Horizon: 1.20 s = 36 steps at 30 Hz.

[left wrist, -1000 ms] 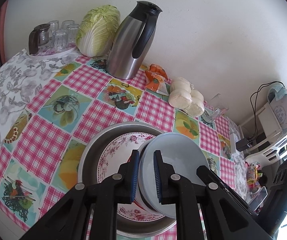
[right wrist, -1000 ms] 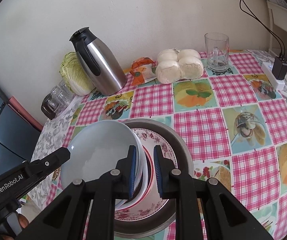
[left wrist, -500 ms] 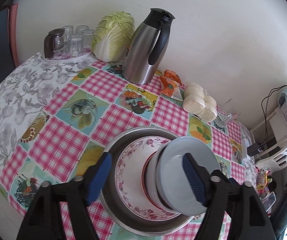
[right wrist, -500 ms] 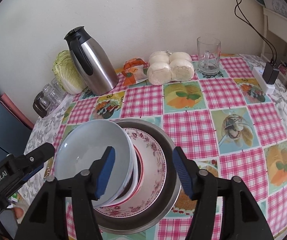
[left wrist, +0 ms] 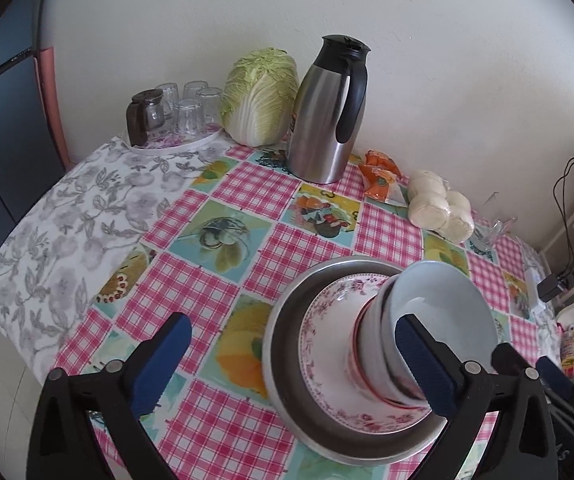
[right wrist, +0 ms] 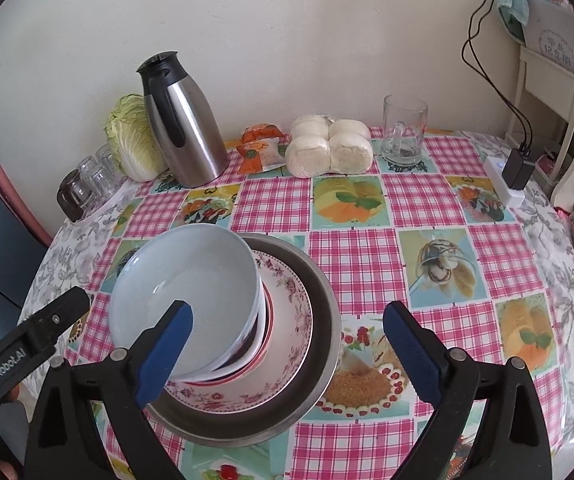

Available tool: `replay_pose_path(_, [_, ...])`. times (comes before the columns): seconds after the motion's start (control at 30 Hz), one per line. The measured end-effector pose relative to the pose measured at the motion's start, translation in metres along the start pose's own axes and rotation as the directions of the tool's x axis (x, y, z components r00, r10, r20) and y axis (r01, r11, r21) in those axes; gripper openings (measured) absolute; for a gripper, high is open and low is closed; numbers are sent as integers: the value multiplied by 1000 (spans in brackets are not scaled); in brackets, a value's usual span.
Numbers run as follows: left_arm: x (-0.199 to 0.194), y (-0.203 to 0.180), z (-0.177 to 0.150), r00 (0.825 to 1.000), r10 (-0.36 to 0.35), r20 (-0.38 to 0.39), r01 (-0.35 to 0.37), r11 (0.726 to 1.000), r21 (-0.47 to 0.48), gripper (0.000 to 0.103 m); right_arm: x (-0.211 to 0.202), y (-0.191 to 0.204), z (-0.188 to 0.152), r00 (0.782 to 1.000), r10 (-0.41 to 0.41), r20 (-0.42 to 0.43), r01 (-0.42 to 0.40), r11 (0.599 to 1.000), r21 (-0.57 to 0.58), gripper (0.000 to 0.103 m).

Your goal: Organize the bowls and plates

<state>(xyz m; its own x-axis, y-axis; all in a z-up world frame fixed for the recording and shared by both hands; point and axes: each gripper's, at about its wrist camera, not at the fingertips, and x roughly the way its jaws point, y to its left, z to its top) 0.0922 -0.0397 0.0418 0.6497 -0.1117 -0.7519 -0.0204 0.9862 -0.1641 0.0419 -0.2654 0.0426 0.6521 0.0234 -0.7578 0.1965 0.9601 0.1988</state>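
Two grippers frame one stack, and we have just been opening both sets of jaws, with nothing pressed between either pair. Our left gripper [left wrist: 293,364] stands wide, its right pad in front of the bowls and its left pad over the checked tablecloth [left wrist: 223,280]; our right gripper [right wrist: 289,354] stands just as wide, its left pad in front of the pale blue bowl [right wrist: 185,284] and its right pad over bare cloth. That bowl sits on top, nested in at least one more bowl [left wrist: 371,344] with a red rim line; how many lie under it we cannot tell. The bowls rest on a flowered plate [right wrist: 287,320], and the plate lies in a wide metal basin [right wrist: 323,344] near our edge of the table. The nested bowls lean toward the left side of the basin instead of sitting level. We judge the gathering mostly done: every plate and bowl we can see is in this one pile, and none lies loose among the steel jug [right wrist: 185,128], cabbage [left wrist: 261,96], buns [right wrist: 329,146] or glass mug [right wrist: 403,130]. What seems left is to draw back, and perhaps to straighten the leaning bowls.
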Motion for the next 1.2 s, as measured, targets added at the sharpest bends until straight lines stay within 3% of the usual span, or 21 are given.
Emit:
replay_pose_path(0.27, [-7,19,-22,1000,-29,-1,29,999,-33,103,-26,5,-15,997,-50,52,52,998,-21,97])
replay_pose_path(0.53, [0,18,-57,998,-9,-65,12,999,44,103,-32,-5,-47,996,-88,31,89,996,-23,97])
replay_pose_path(0.73, [9,19,-79,993,29,-115,-19,995,93,103,-28,-10,-71,994,-102,26,103,993,-49,97])
replay_pose_path(0.93, [18,33,-91,989,7,-148,3,998,63,103,-24,-12,-90,992,-118,35,121,989,-91,97])
replay_pose_path(1.2, [27,40,-104,991,40,-131,-26,994,107,103,-6,-7,-108,992,-123,18,124,982,-140,97])
